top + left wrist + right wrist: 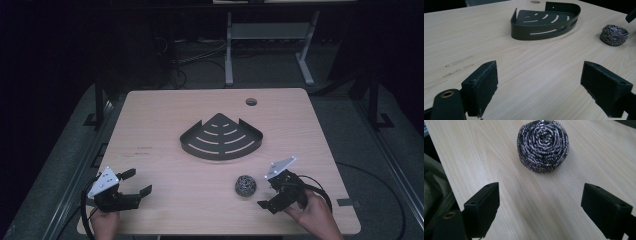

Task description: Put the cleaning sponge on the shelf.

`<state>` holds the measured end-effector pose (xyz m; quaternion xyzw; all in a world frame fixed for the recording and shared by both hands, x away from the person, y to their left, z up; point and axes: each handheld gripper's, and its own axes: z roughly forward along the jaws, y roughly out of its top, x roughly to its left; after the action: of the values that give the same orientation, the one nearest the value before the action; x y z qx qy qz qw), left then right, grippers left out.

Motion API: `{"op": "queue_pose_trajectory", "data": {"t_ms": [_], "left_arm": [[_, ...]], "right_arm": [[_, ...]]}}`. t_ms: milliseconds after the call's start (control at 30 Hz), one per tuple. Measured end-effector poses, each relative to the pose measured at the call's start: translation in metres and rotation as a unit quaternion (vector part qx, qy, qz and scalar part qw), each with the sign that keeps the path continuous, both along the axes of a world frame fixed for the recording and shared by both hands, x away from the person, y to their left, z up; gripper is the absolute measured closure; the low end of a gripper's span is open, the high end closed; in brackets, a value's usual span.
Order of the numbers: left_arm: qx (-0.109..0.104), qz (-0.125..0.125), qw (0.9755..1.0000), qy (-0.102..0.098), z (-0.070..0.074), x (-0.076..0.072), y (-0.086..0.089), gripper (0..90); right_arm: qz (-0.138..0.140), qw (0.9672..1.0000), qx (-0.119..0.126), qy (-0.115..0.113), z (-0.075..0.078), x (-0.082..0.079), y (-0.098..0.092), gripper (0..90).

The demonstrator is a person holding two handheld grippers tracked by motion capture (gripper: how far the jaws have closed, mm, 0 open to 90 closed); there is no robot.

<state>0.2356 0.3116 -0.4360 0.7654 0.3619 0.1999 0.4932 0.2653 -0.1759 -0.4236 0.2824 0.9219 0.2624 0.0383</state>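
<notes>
A round steel-wool scrubber (245,185) lies on the wooden table (165,170) near its front right. My right gripper (266,193) stands open just right of it, with the scrubber (543,145) a short way ahead of the spread jaws (540,210) and nothing between them. A black quarter-round slotted basket (220,137) sits empty at the table's middle. At the front left my left gripper (137,182) is open over bare wood. From it I see the basket (541,22) ahead, the scrubber (614,35) at the right, and its own open jaws (539,87).
A round cable hole (251,102) is cut in the table near the far edge. Faint marks (142,150) lie on the wood left of the basket. Beyond the table stand white desk legs (228,50) and floor cables (200,57).
</notes>
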Motion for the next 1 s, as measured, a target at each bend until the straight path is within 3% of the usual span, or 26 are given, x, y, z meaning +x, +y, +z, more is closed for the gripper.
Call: {"op": "queue_pose_trajectory", "data": {"t_ms": [1000], "left_arm": [[-0.002,0.000,1.0000,-0.003,0.000,0.000,0.002,13.7]], "right_arm": [[0.038,0.9984,-0.041,0.012,-0.003,0.034,0.048,14.7]]}}
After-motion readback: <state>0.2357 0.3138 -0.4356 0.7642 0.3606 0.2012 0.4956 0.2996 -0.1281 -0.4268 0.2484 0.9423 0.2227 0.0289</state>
